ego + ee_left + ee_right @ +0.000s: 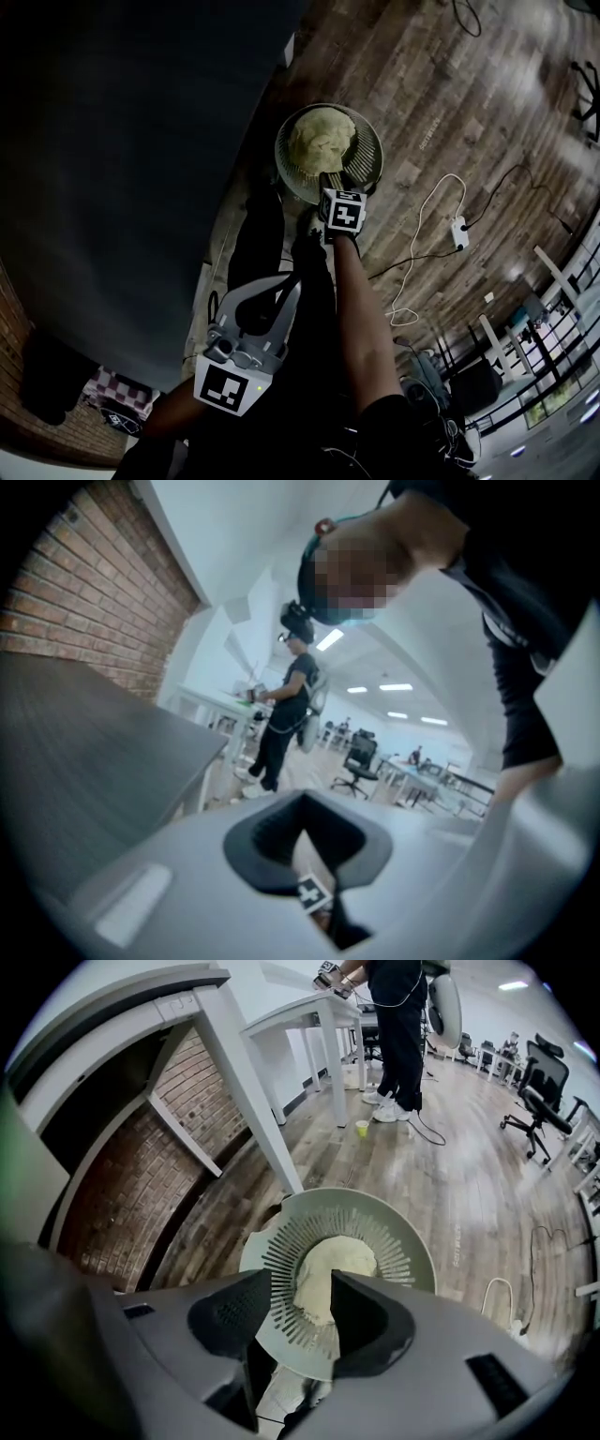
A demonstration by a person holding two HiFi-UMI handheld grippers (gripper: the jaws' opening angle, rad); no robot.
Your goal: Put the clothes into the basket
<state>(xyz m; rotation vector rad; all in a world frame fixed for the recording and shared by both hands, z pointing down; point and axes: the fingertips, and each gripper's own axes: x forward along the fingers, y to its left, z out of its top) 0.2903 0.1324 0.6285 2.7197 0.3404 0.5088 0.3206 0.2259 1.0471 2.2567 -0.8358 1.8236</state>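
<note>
Right arm: stretched out and down, forearm bare and straight, away from the body.
Right gripper: pointed steeply downward, marker cube facing the head camera.
Right jaws: stood apart, pads clear, nothing pinched between them!
Left gripper: tucked in close and low, nearly level.
Left jaws: tips together, empty.
</note>
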